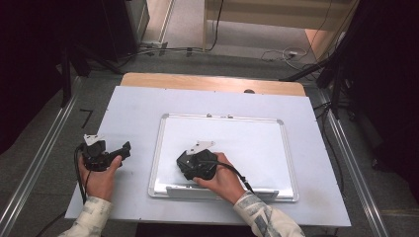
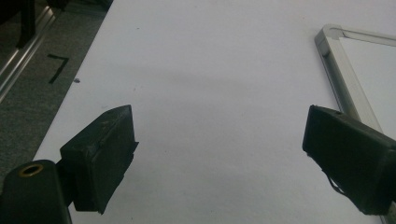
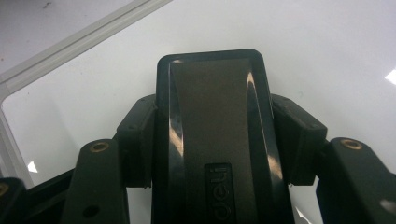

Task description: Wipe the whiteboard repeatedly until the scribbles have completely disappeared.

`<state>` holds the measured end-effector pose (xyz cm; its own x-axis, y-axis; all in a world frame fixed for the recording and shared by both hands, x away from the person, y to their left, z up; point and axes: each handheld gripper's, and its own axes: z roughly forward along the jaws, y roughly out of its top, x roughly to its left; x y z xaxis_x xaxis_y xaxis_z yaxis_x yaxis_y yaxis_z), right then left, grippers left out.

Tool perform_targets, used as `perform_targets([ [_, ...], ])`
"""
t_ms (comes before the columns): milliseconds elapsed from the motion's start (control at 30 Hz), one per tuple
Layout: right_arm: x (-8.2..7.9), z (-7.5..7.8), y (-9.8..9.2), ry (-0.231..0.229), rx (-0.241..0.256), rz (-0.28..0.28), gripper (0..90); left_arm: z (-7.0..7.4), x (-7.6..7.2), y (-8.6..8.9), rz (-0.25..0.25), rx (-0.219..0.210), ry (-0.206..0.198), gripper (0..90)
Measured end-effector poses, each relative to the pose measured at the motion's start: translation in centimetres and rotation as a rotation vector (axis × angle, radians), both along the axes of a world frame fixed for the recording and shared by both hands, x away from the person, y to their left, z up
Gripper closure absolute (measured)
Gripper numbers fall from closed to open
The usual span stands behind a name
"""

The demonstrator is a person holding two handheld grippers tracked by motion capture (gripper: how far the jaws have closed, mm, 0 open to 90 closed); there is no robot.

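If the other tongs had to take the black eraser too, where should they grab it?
Probably by its two long sides, near the free front end. The right tongs already clamp the black eraser across those sides farther back; they are straight and parallel, and the rounded top looks glossy and slippery. The open left tongs would come in over the whiteboard, from its left edge.

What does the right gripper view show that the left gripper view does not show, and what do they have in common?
Right gripper view: the right gripper shut on a black eraser, held above the whiteboard's shiny writing surface.

Left gripper view: the left gripper with its jaws wide apart and nothing between them, the white table sheet, and grey floor with a black tape mark.

Both: the whiteboard with its metal frame.
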<state>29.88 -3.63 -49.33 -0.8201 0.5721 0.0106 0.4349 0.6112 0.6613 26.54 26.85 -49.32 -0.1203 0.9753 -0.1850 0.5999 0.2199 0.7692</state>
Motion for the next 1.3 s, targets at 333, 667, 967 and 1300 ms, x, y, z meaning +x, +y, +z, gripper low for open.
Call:
perform_targets([
  [333,0.2,0.0,1.0,-0.012,-0.015,0.007,38.6,0.0,0.0,0.0,-0.001,0.000,0.000,9.8],
  [667,0.5,0.1,-3.8,-0.003,-0.016,-0.045,38.6,-0.1,0.1,0.0,0.003,-0.004,0.004,9.8],
  [967,0.1,0.2,-4.2,-0.011,-0.028,-0.047,38.6,0.0,0.0,0.1,0.004,0.005,0.006,9.8],
  [1300,-0.3,0.1,-1.0,-0.005,-0.029,-0.014,38.6,-0.1,0.0,0.1,0.002,0.000,0.005,9.8],
])
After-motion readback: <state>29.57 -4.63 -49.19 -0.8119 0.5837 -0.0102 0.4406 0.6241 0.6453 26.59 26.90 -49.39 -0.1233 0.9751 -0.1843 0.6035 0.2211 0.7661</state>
